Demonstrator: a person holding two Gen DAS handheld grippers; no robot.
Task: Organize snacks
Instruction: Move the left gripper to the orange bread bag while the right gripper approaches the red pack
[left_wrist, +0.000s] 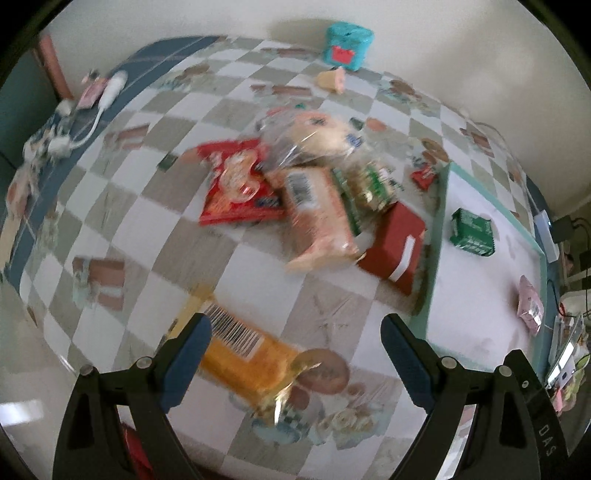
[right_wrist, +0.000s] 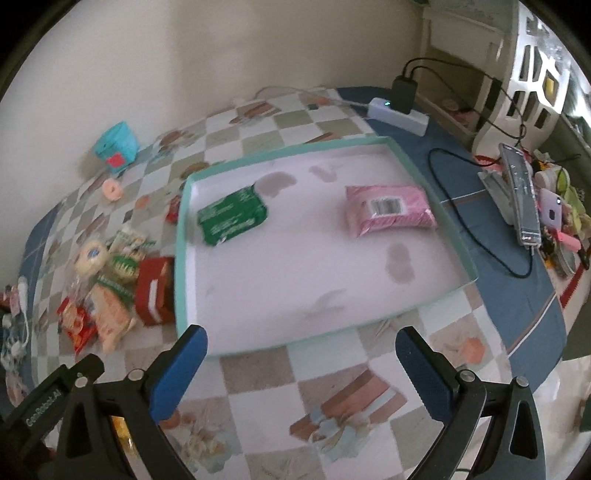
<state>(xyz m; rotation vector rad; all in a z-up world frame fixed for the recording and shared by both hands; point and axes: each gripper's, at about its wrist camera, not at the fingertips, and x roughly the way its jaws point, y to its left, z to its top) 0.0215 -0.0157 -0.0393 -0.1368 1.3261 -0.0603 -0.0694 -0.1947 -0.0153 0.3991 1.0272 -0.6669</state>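
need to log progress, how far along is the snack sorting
Early stage. Done: a green packet and a pink packet lie in the tray. In hand: nothing; the left gripper is open over the orange packet, the right gripper open and empty. Left: the pile beside the tray.

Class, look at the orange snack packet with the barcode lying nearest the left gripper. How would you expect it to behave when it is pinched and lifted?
The orange snack packet looks like a thin, glossy wrapper, so it may slip between the fingers. Its crimped clear end will probably flop. It lies flat, so rolling seems unlikely, and it is probably light.
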